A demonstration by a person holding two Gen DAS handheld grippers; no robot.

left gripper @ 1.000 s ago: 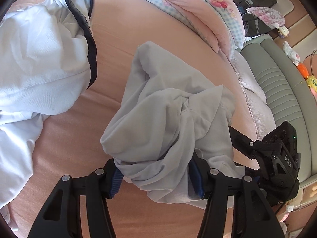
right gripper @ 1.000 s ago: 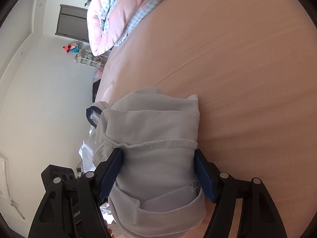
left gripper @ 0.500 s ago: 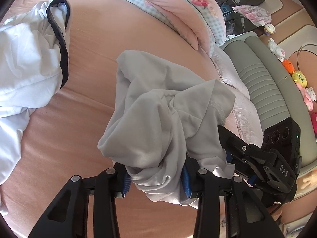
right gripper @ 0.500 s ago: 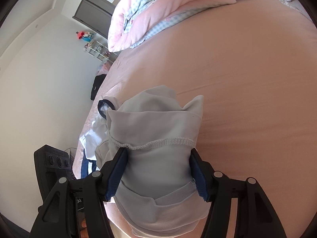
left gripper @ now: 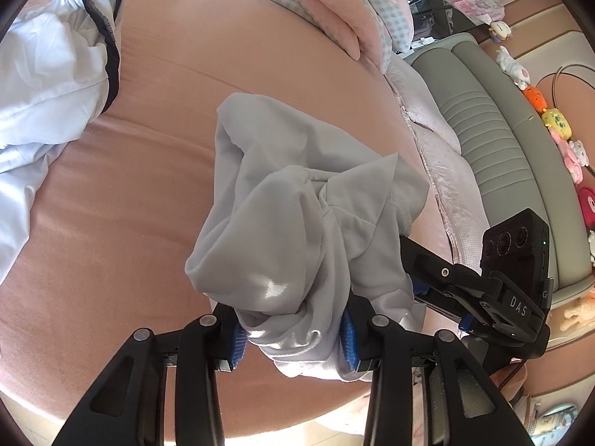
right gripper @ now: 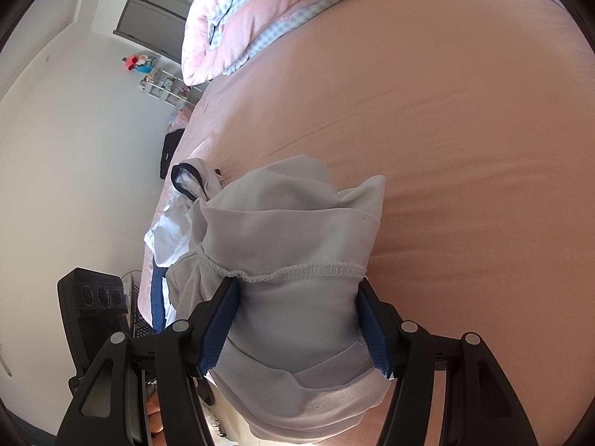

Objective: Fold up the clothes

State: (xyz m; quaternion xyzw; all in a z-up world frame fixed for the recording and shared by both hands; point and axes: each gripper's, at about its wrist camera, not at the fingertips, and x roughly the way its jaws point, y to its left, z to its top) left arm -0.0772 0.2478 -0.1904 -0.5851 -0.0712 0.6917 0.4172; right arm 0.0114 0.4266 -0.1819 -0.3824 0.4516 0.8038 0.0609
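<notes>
Left gripper (left gripper: 292,329): clamped on a bunched fold of the grey garment (left gripper: 297,223), after its jaws had just been closing on it.
Right gripper (right gripper: 297,319): gripping a wide, hemmed section of the same garment, cloth filling the gap between the blue pads (right gripper: 373,338).
Grey garment: crumpled, held just above the pink bed (left gripper: 167,119).
White garment (left gripper: 48,74): lies on the bed, apart, dark-trimmed.
Quilt (right gripper: 253,11): heaped at the far end.

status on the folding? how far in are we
Early. Done: nothing folded that shows. In hand: the grey garment is bunched, with the left gripper and the right gripper both shut on it above the pink bed sheet; the left jaws have just been closing. Left: spread and fold it, then the crumpled white garment.
</notes>
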